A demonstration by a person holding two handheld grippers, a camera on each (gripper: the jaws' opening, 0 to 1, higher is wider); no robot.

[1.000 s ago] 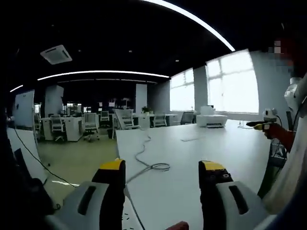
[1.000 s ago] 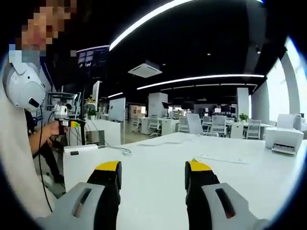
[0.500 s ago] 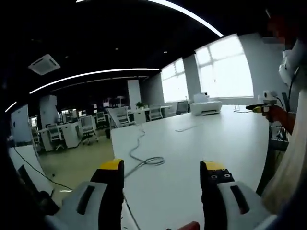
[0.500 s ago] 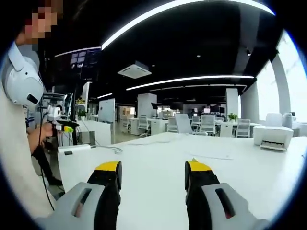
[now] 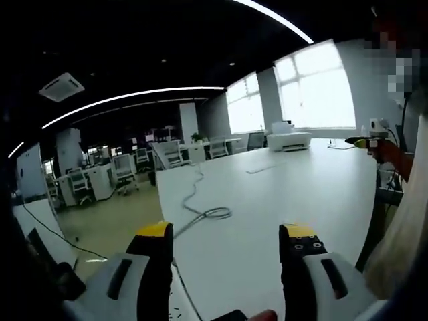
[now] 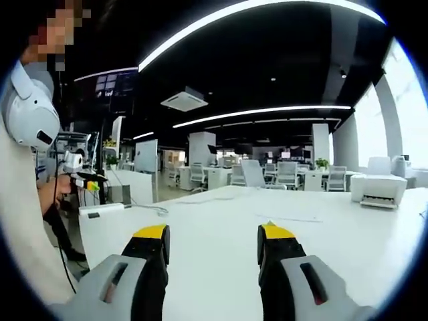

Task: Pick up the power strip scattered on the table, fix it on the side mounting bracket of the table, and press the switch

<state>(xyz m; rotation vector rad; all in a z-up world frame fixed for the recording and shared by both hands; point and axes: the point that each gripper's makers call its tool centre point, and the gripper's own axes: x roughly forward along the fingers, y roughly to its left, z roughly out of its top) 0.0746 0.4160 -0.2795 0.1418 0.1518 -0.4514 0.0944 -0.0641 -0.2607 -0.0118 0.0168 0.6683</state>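
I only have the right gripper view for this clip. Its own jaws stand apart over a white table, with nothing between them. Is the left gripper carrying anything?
Observer: No. In the left gripper view the left gripper has its jaws apart with nothing between them.
Operator: What lies ahead of it on the table?
Observer: A grey cable coils into a loop on the white table, just beyond the left jaw, then runs away toward the far end.
Operator: Where does my gripper sit from that side?
Observer: The right gripper shows at the far right of the left gripper view, held by a hand at the table's edge.
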